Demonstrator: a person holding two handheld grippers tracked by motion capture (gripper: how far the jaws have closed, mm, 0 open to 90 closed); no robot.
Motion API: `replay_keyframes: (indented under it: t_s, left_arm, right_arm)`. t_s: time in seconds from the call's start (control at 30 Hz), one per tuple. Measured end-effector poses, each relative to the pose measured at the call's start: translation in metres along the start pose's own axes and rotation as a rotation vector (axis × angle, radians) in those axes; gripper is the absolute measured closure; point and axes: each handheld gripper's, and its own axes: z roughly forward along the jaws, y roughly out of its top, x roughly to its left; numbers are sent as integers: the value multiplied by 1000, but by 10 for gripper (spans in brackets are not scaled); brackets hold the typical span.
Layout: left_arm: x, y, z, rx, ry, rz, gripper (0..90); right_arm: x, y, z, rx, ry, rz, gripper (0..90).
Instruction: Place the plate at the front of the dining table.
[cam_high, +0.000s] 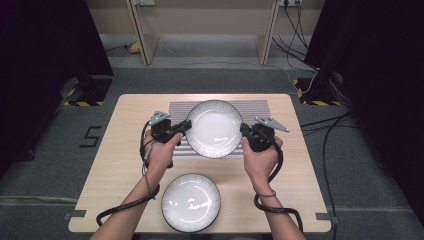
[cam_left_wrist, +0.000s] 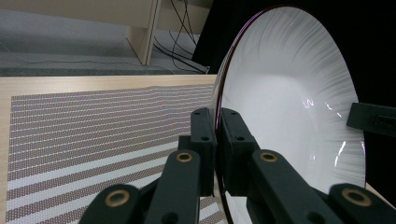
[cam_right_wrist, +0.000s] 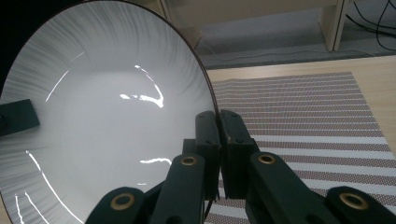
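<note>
A white plate with a dark rim (cam_high: 214, 128) hangs above the striped placemat (cam_high: 260, 107), held by both grippers. My left gripper (cam_high: 187, 127) is shut on its left rim, and my right gripper (cam_high: 244, 131) is shut on its right rim. In the left gripper view the jaws of the left gripper (cam_left_wrist: 218, 123) pinch the plate's thin edge (cam_left_wrist: 289, 93), which stands tilted on its side. In the right gripper view the right gripper (cam_right_wrist: 217, 125) clamps the opposite rim of the plate (cam_right_wrist: 107, 116). A second white plate (cam_high: 190, 202) lies flat near the table's front edge.
The wooden table (cam_high: 125, 150) carries the placemat at its back middle. A cable loops from each gripper along the forearms toward the front edge. Wooden furniture legs and floor cables stand beyond the table.
</note>
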Motion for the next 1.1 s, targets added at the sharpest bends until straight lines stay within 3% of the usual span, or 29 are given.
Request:
replay_keyframes:
  t_s: [1.1]
  left_arm:
    - [2, 6, 13, 10, 8, -16, 848]
  right_arm:
    - [-7, 7, 12, 0, -16, 17, 872]
